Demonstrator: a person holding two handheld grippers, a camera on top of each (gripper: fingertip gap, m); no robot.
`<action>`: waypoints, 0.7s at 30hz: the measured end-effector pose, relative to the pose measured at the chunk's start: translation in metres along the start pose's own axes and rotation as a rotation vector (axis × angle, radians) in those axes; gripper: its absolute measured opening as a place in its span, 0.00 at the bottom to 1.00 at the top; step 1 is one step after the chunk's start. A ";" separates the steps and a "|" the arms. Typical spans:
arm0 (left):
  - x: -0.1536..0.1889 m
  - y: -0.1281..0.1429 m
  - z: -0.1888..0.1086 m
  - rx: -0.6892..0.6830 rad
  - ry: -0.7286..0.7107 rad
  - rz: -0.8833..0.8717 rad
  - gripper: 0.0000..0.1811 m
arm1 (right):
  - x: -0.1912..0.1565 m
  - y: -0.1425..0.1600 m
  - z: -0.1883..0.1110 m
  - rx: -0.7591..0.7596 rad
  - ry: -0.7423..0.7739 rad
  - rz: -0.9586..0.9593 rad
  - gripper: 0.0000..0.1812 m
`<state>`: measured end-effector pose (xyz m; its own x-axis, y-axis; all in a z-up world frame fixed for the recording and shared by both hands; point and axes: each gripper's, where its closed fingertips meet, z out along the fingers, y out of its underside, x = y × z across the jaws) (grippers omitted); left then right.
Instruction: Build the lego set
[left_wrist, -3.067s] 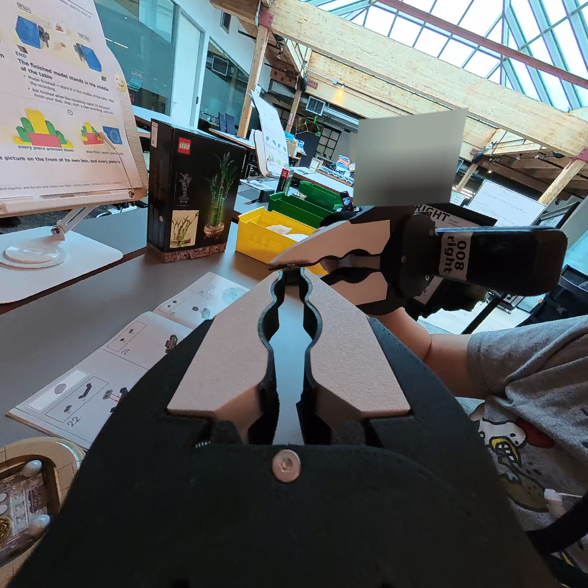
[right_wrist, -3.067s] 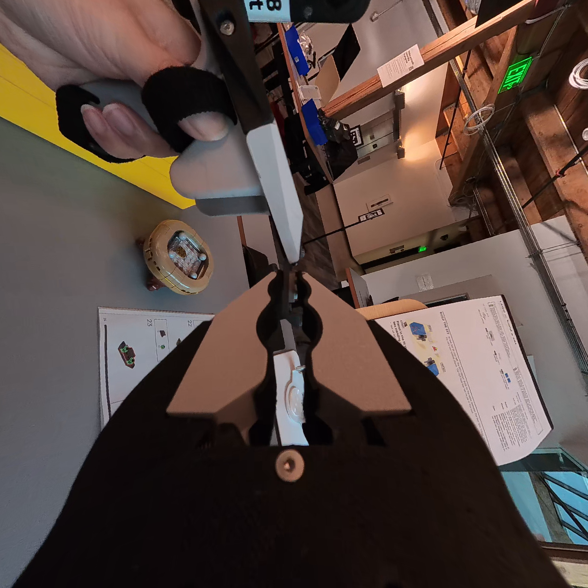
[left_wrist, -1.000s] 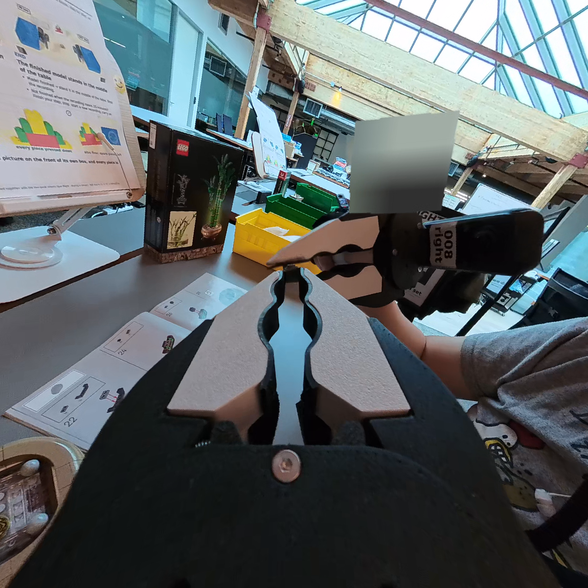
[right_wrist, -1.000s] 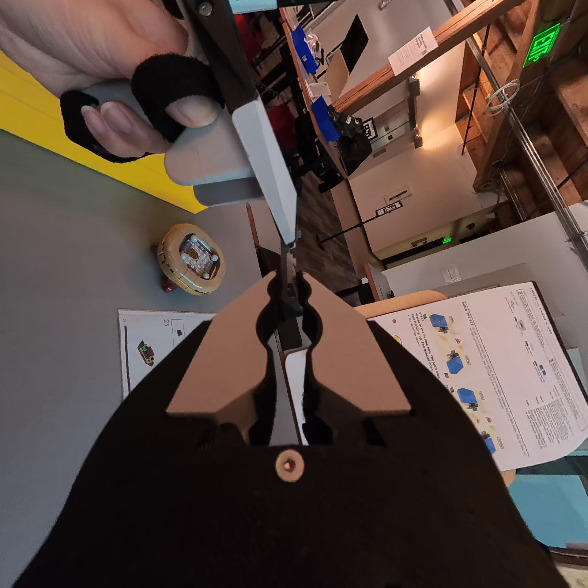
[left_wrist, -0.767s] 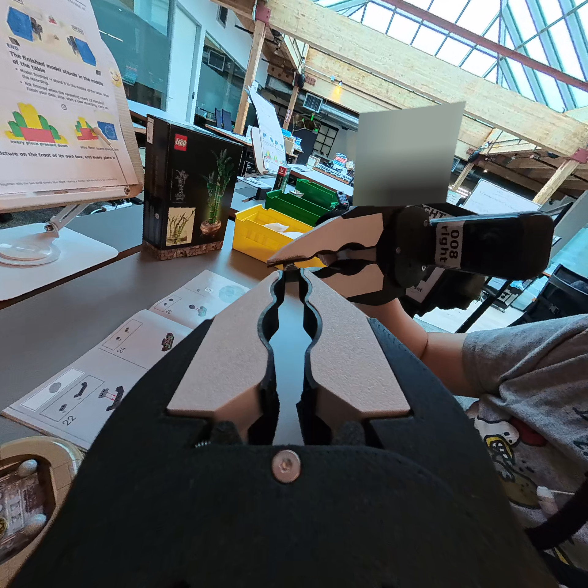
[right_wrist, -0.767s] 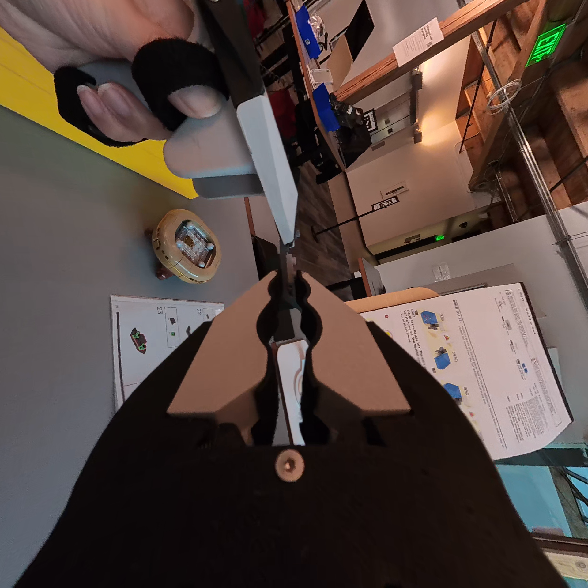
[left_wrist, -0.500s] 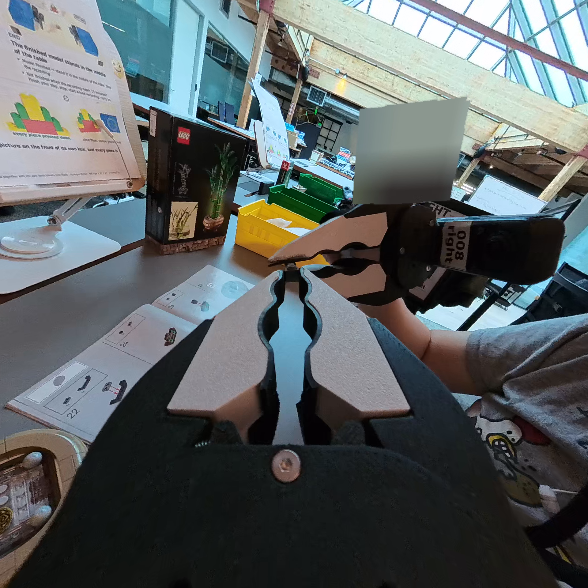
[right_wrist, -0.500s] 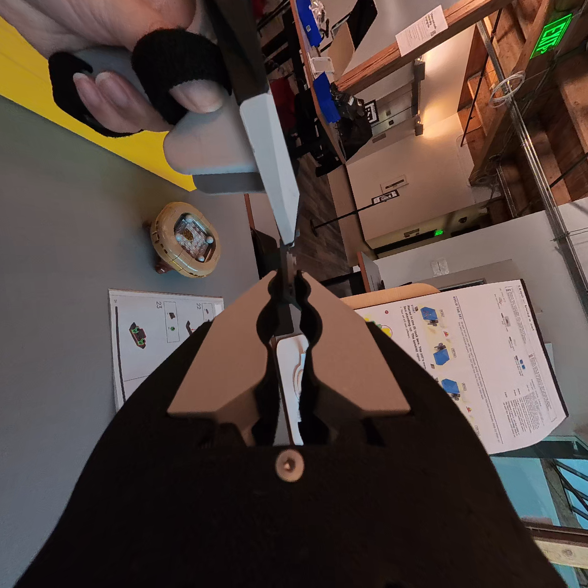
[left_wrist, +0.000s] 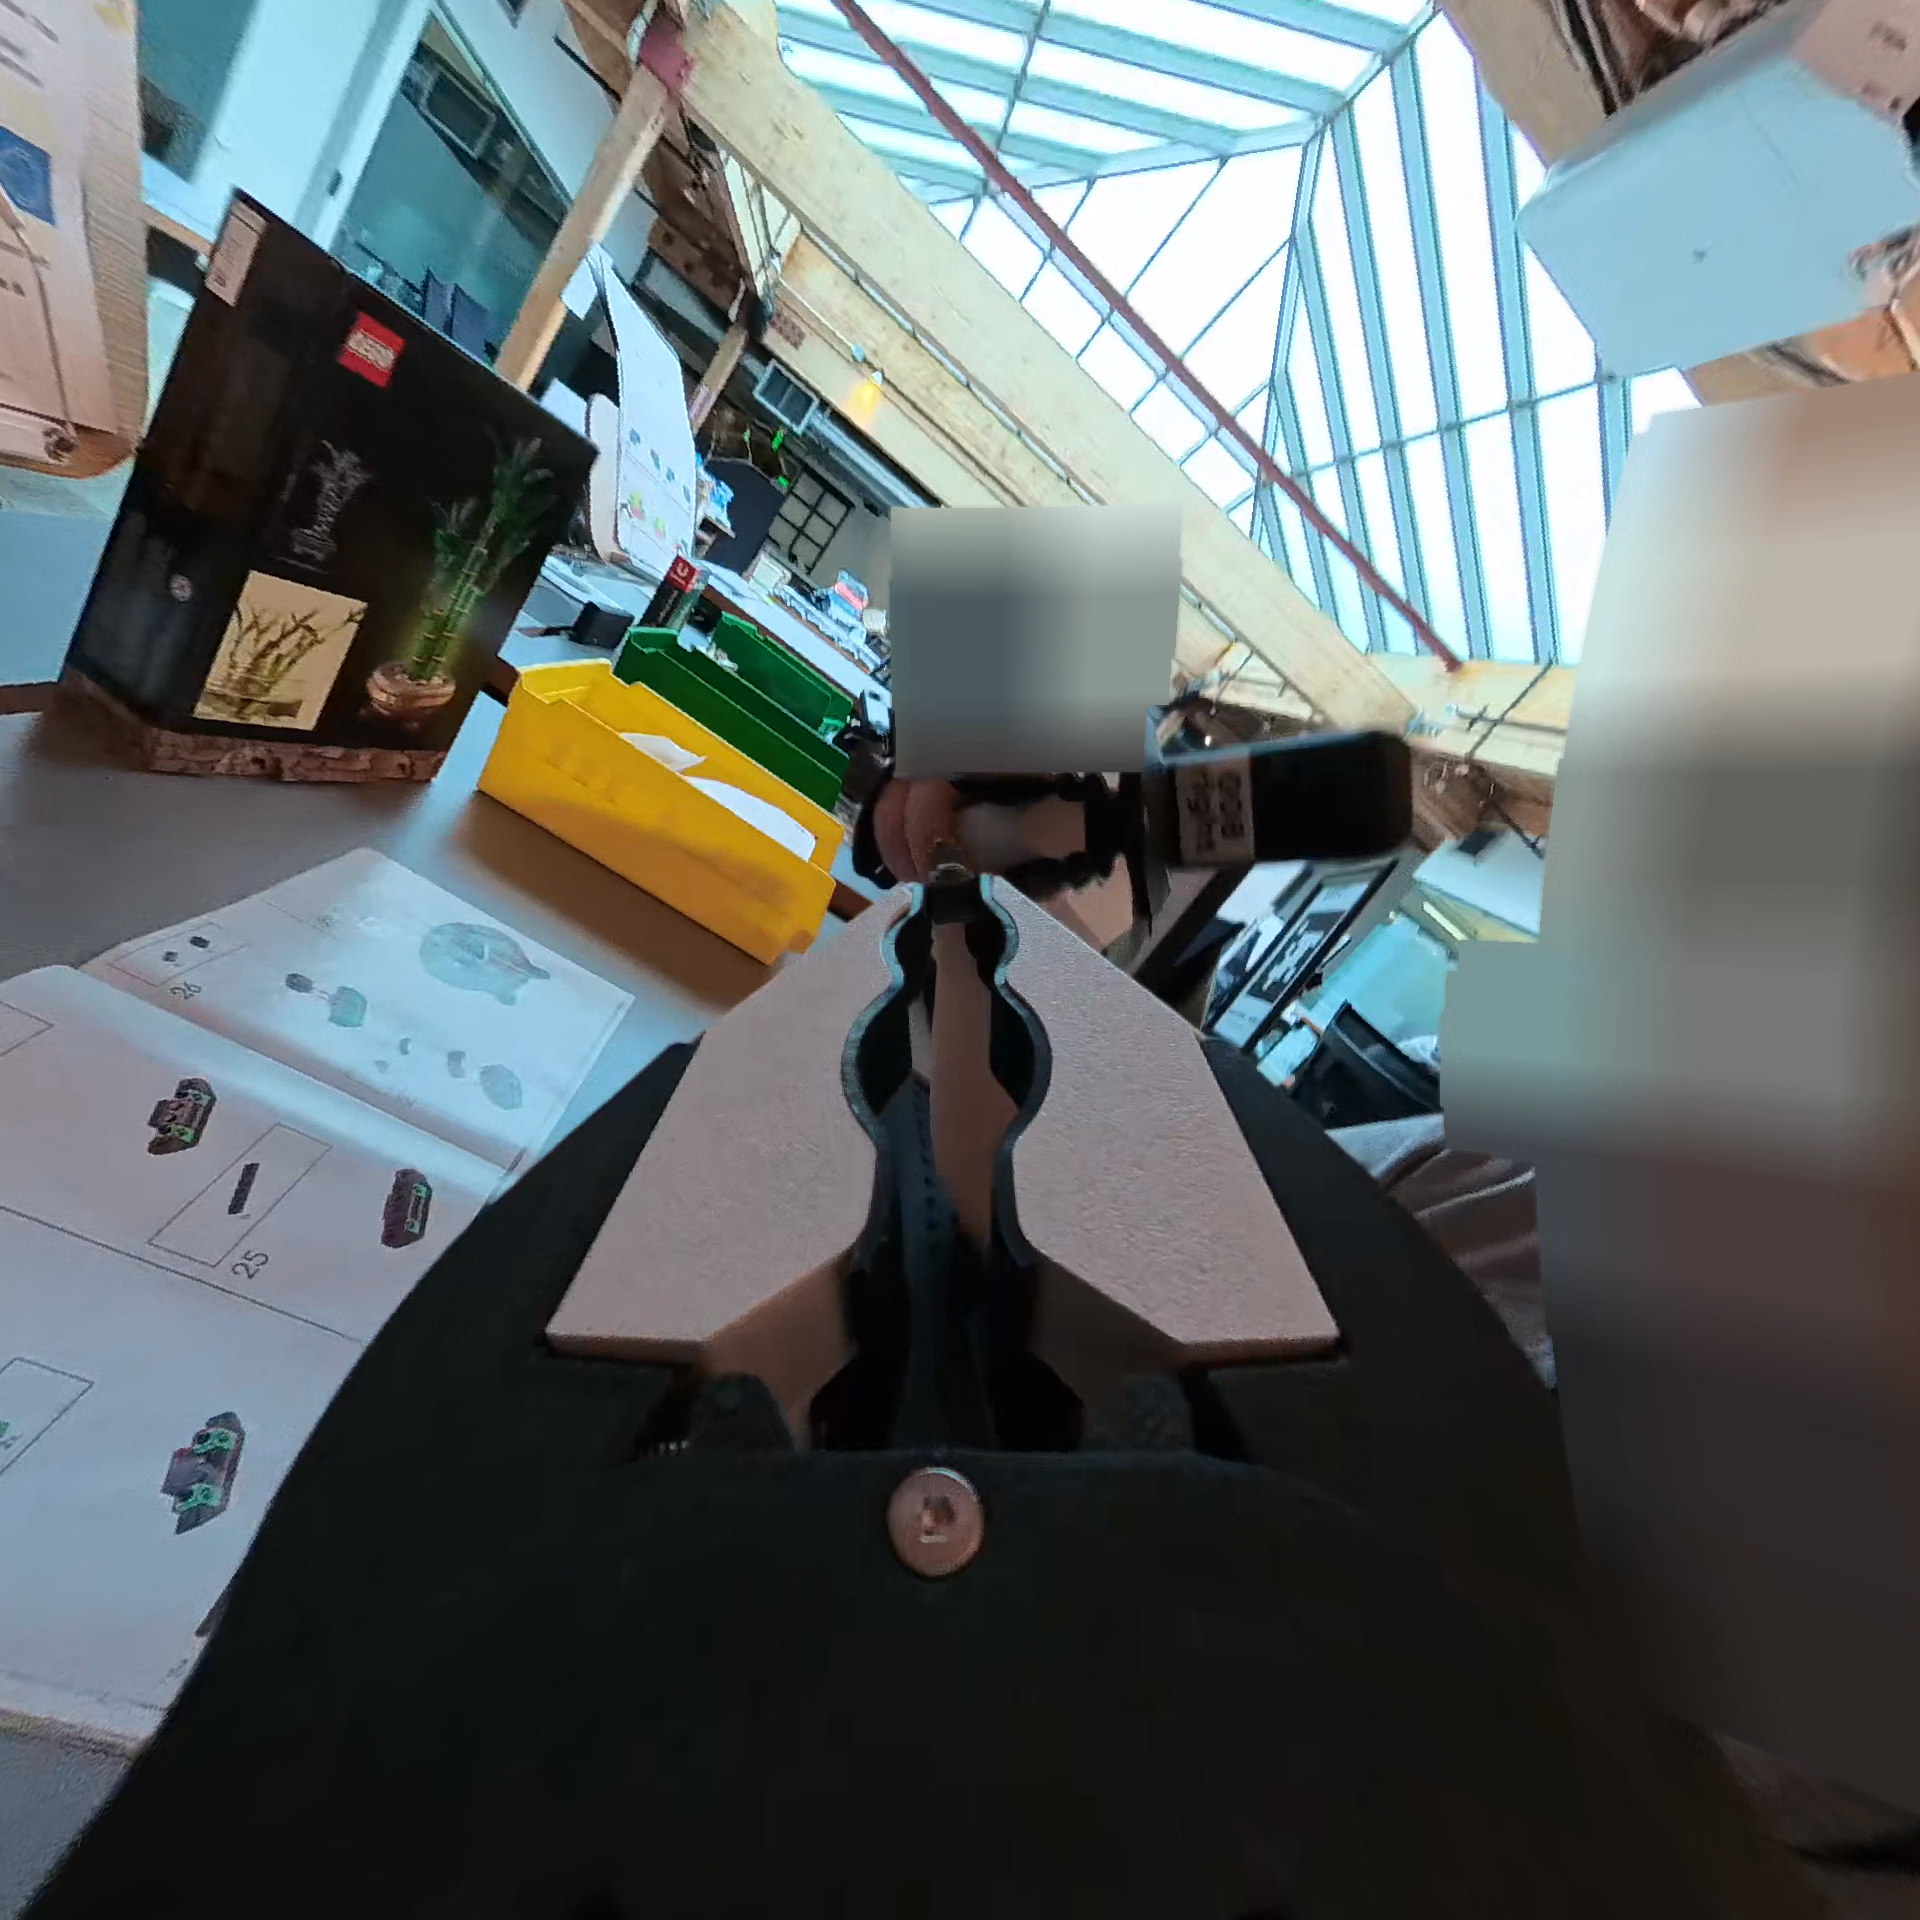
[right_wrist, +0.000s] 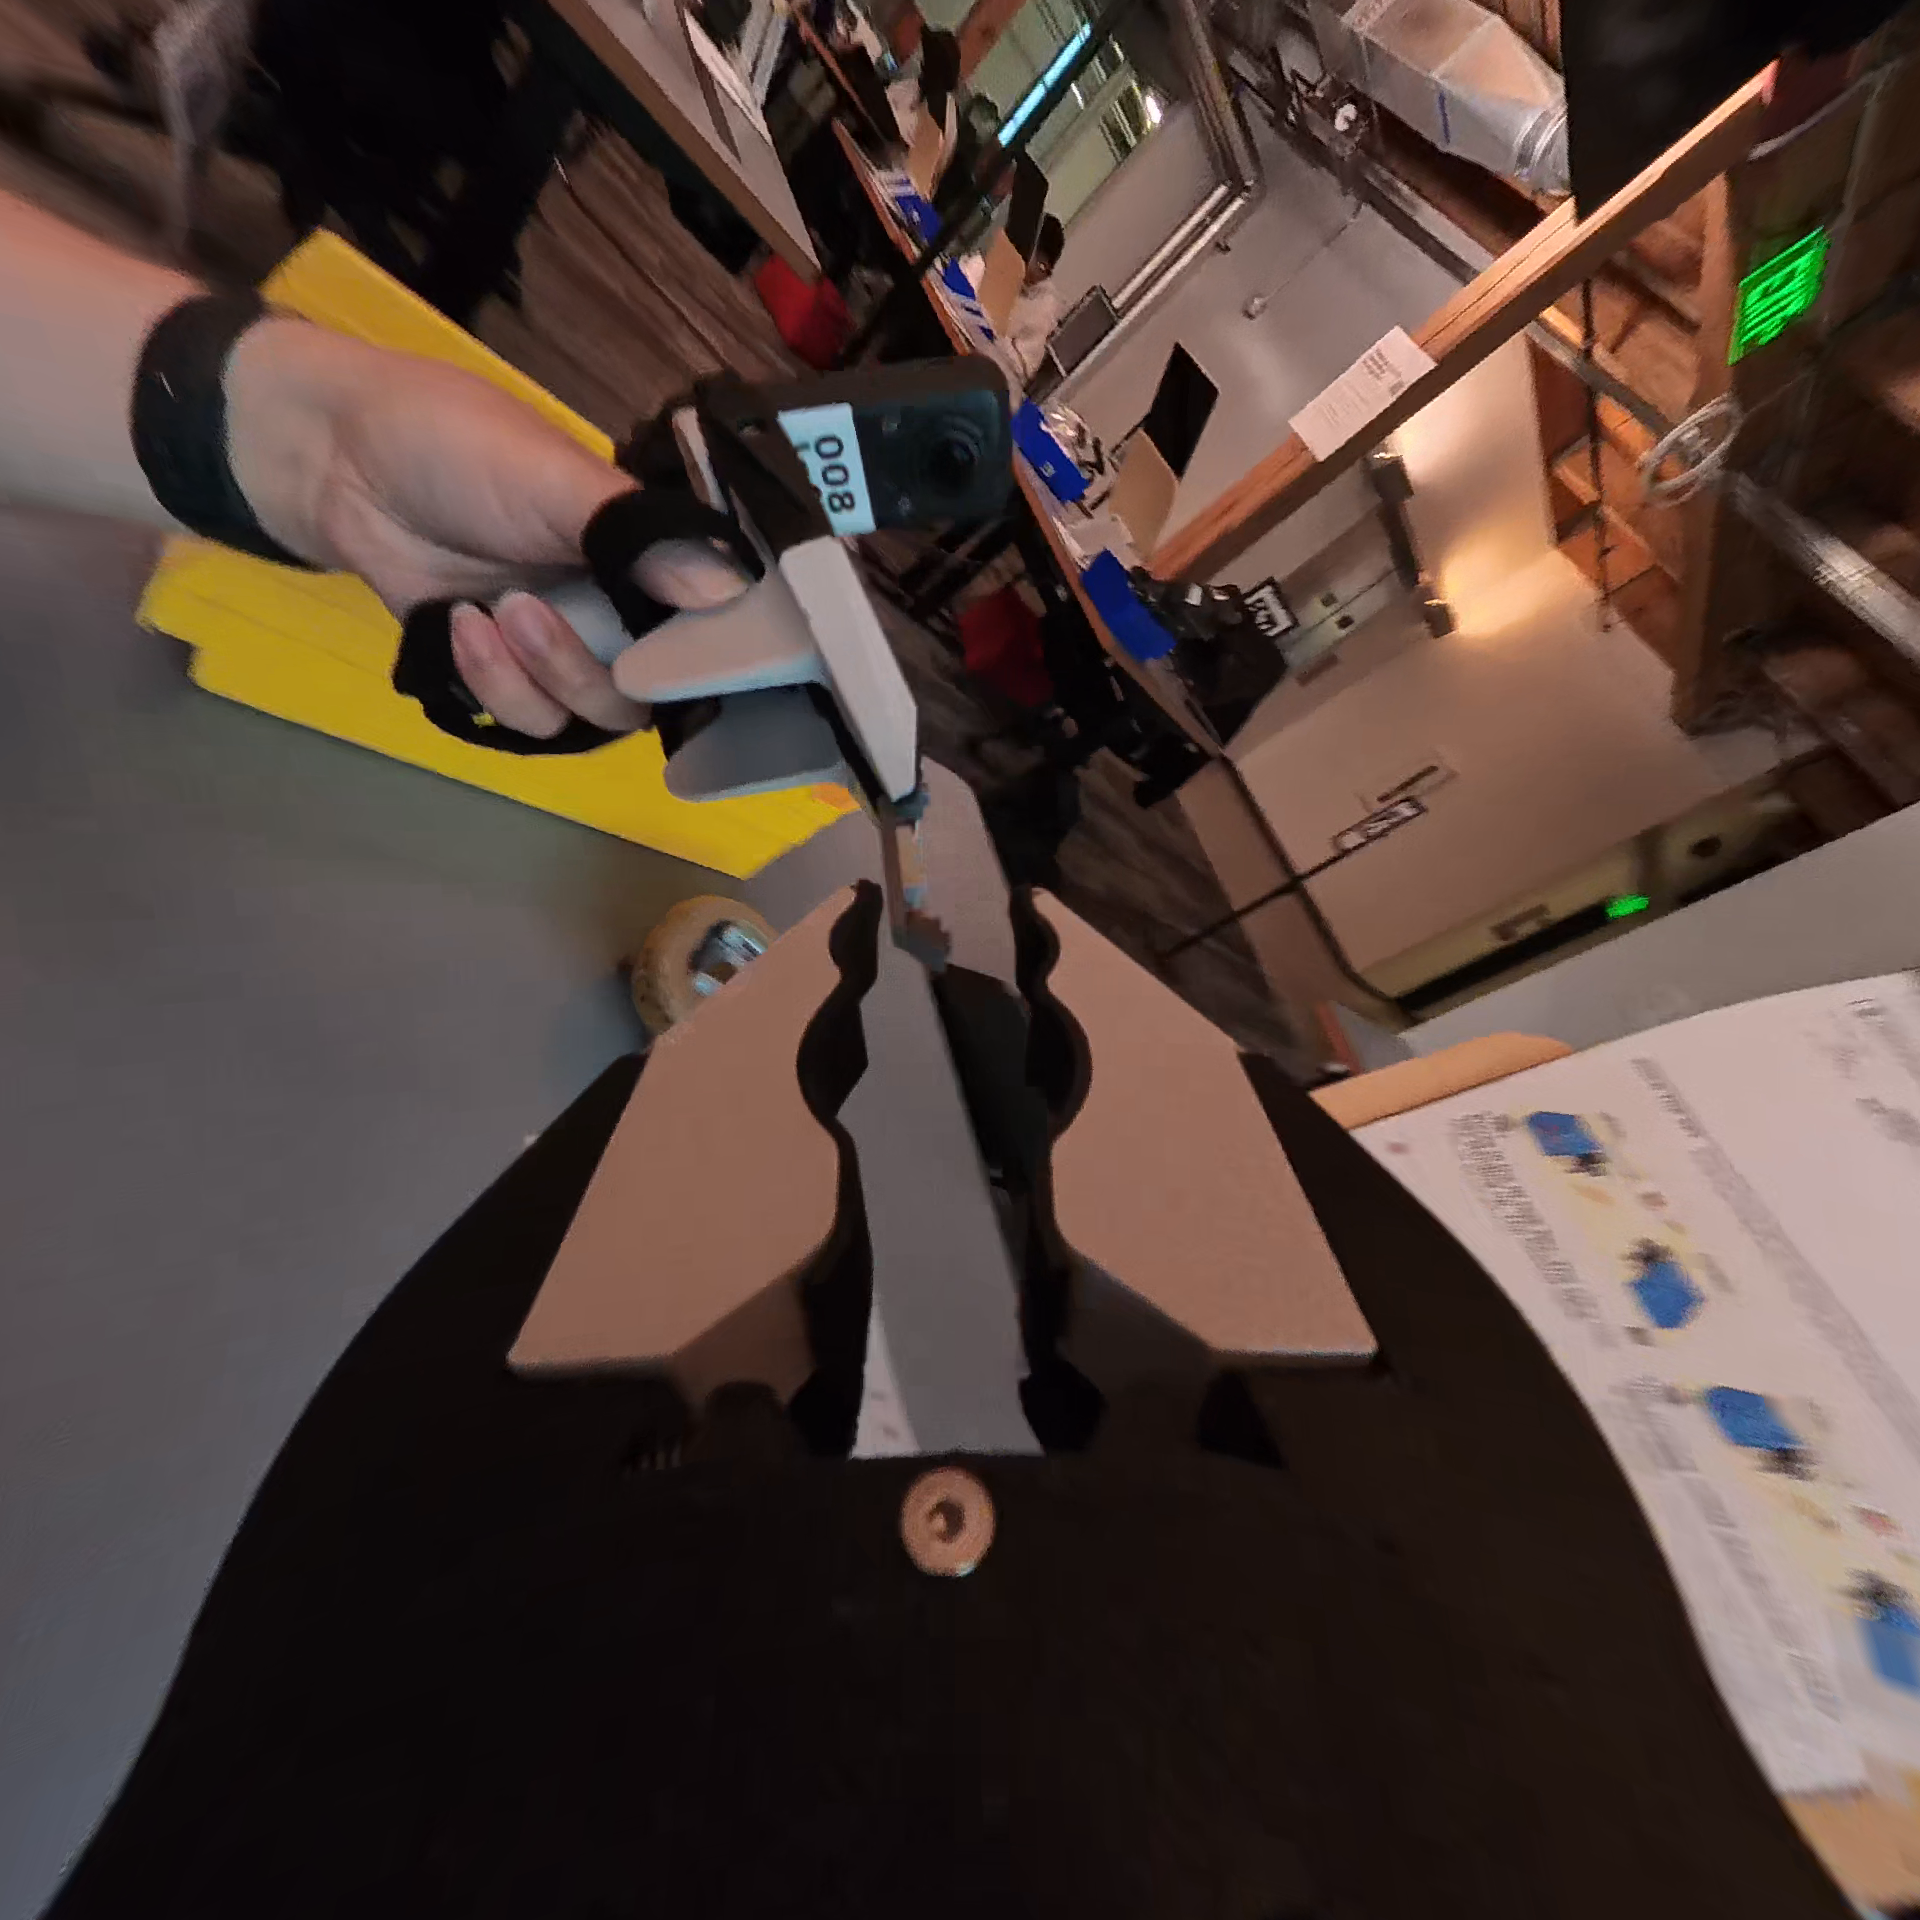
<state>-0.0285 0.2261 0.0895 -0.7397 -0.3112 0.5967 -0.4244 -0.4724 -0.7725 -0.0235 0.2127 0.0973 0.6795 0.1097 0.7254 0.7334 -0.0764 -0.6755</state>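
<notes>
My left gripper is shut on a small dark Lego piece pinched at its tips, held in the air above the grey table. In the right wrist view the left gripper is held by a hand, and the thin piece hangs from its tips. My right gripper is open; the piece's lower end sits between its fingertips, and I cannot tell if it touches them. The right gripper's black camera body shows just beyond the left tips. A tan round Lego model sits on the table below.
An open instruction booklet lies at the left. A yellow bin and a green bin stand behind it, beside the black Lego box. A printed sheet on a stand is at the right. Less than 4 cm separates the two grippers' tips.
My right gripper has opened and let go of the piece, which stays in the left gripper. Both grippers have swung apart and tilted; the views are blurred from motion.
</notes>
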 end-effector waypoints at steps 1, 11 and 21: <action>0.001 0.003 0.002 -0.019 -0.003 0.021 0.03 | -0.002 0.000 0.000 0.019 -0.045 0.079 0.14; 0.006 0.022 0.009 -0.163 -0.072 0.314 0.03 | -0.023 0.009 -0.015 0.089 -0.511 0.761 0.13; 0.005 0.025 0.010 -0.178 -0.097 0.348 0.03 | -0.028 0.019 -0.014 0.097 -0.599 0.875 0.05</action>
<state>-0.0376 0.2041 0.0756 -0.8063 -0.5077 0.3035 -0.2472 -0.1770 -0.9527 -0.0282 0.1947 0.0658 0.8301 0.5268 -0.1829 -0.0281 -0.2881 -0.9572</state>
